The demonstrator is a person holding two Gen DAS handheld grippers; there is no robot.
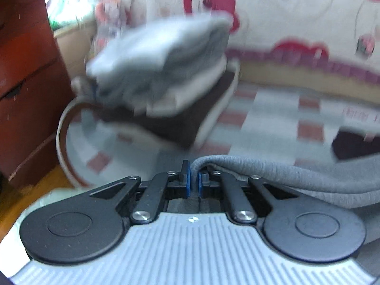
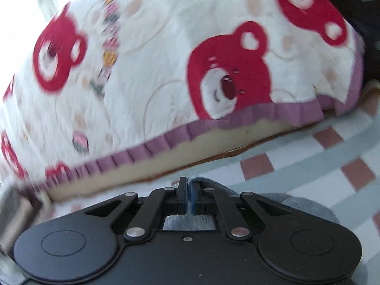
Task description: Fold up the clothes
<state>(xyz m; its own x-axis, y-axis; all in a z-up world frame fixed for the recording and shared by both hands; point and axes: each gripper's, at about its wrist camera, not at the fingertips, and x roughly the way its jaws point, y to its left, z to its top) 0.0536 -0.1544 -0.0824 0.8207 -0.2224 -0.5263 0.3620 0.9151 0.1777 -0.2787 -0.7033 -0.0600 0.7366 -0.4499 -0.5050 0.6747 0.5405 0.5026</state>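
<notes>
The left tool point(image 1: 193, 178) has its blue-padded fingers drawn together and clamped on a fold of grey garment point(image 1: 296, 178), whose ribbed edge rises between the pads and trails off to the right of the view, lying over the tool's right linkage. Ahead of it, blurred, a stack of folded clothes point(image 1: 163, 71) sits on a checked cloth point(image 1: 273, 109) of pale blue and red squares: a grey piece on top, white beneath, a dark brown one at the bottom. A red-brown wooden cabinet point(image 1: 26, 71) stands to the left of the stack. The right tool point(image 2: 188, 196) is likewise closed, with a thin strip of the same grey cloth pinched between its pads and more of it bunched just to the right of and beneath the tool. Beyond it lies a white blanket point(image 2: 147, 71) printed with red bears and edged in purple trim, resting over a tan mattress edge point(image 2: 166, 159), with the checked cloth spreading to the right.
</notes>
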